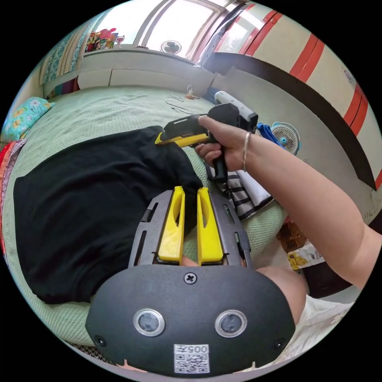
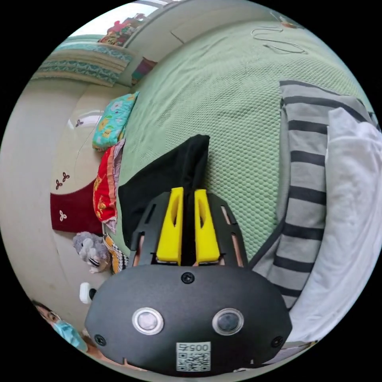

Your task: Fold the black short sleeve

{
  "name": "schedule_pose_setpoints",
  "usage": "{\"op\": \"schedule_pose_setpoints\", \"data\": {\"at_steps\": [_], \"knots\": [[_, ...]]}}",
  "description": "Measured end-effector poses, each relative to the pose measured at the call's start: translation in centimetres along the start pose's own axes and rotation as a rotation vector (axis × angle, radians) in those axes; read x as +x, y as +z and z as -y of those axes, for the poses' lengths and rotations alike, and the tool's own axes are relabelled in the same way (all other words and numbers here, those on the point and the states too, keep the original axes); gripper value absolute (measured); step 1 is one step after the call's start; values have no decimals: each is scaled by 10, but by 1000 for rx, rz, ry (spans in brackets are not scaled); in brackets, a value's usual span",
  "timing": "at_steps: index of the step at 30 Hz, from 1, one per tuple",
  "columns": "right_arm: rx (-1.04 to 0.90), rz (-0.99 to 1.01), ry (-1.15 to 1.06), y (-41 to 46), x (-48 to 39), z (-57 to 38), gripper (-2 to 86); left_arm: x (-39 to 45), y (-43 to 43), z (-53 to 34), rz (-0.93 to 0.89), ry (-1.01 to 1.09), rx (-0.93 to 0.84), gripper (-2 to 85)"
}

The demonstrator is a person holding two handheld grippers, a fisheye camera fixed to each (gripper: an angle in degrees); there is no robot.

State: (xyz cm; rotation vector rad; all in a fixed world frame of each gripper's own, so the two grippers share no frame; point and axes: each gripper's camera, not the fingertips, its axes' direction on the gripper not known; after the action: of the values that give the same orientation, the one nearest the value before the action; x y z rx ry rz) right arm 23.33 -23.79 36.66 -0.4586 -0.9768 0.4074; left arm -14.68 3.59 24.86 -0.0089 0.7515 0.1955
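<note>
Reaching across from the right of the left gripper view, a person's bare forearm (image 1: pixel 318 207) runs diagonally up to a hand (image 1: pixel 223 147) wrapped round the black pistol-style handle of the right gripper (image 1: pixel 161 139), wrist slightly bent, thin bangle on it. That gripper lies roughly level, yellow jaws pointing at the far part of the black short-sleeve shirt (image 1: pixel 95 211) and touching the cloth there.

Black shirt is spread flat on the pale green textured mattress cover (image 1: pixel 119 107), reaching close to the bed's near edge – one corner is bunched up just ahead of the left gripper (image 1: pixel 191 191).

Left gripper state: yellow jaws stand nearly parallel with a narrow gap; green cover shows through the gap lower down, black cloth sits at the tips. Cannot tell whether they pinch it.

Right gripper view: right gripper's (image 2: pixel 189 191) jaws are clenched on a raised fold of the black shirt (image 2: pixel 175 171) – black cloth fills the slot between both jaws and rises to a point beyond the tips.

Other items:
- grey-and-black striped folded garment (image 2: pixel 306 179) with a white folded cloth (image 2: pixel 354 191) on top, just beside the shirt near the bed's edge
- turquoise floral pillow (image 2: pixel 113 119) and red patterned pillow (image 2: pixel 105 187) along the bed's far side
- small white desk fan (image 1: pixel 284 137) off the bed
</note>
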Motion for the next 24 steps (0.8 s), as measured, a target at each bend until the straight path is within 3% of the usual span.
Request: {"op": "schedule_pose_setpoints", "data": {"at_steps": [5, 12, 19, 24], "knots": [[61, -280, -225, 6, -94, -19, -9, -33, -43, -18, -42, -21, 39, 48], [16, -384, -350, 43, -221, -37, 3, -92, -129, -68, 59, -43, 115, 46], [-85, -531, -519, 156, -366, -59, 8, -207, -210, -135, 75, -290, 164, 44], [-213, -688, -526, 270, -418, -61, 10, -276, -234, -170, 69, -477, 88, 33]]}}
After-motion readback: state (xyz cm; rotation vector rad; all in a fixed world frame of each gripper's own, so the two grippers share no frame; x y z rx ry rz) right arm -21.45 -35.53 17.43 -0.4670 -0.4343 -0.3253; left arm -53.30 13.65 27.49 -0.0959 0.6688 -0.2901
